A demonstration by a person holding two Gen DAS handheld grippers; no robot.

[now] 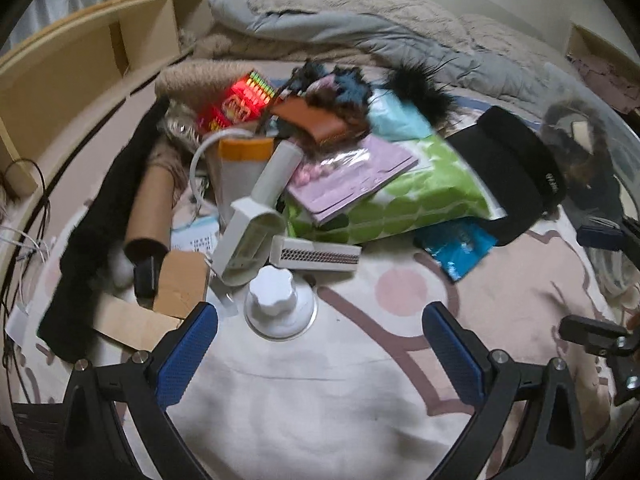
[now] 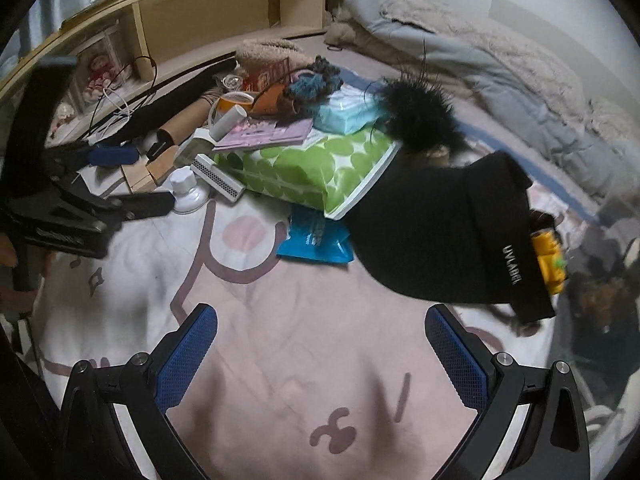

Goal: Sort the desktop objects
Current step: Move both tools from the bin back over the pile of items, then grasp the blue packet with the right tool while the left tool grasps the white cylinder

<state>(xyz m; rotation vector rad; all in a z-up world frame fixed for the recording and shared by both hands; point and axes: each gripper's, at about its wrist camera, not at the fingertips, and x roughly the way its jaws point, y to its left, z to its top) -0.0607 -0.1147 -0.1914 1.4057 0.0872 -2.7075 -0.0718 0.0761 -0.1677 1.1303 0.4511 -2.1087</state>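
A heap of objects lies on a pink and white bedsheet (image 1: 320,400). My left gripper (image 1: 320,332) is open and empty, just in front of a white knob on a clear suction base (image 1: 276,300). Behind it lie a white comb-like block (image 1: 316,258), a white lint remover (image 1: 256,224), a green dotted pack (image 1: 400,200), a pink booklet (image 1: 352,176) and a black cap (image 1: 508,172). My right gripper (image 2: 320,336) is open and empty over bare sheet, with the black cap (image 2: 440,232) ahead right and a blue wipes pack (image 2: 316,240) ahead. The left gripper (image 2: 132,184) shows at the left of the right wrist view.
A wooden headboard shelf (image 2: 200,12) runs along the left with cables (image 1: 24,208) beside it. A cardboard tube (image 1: 152,208), a brown box (image 1: 180,280) and a long black cloth (image 1: 100,232) lie at left. Grey and beige bedding (image 1: 360,28) is piled behind. A black feather puff (image 2: 420,116) tops the heap.
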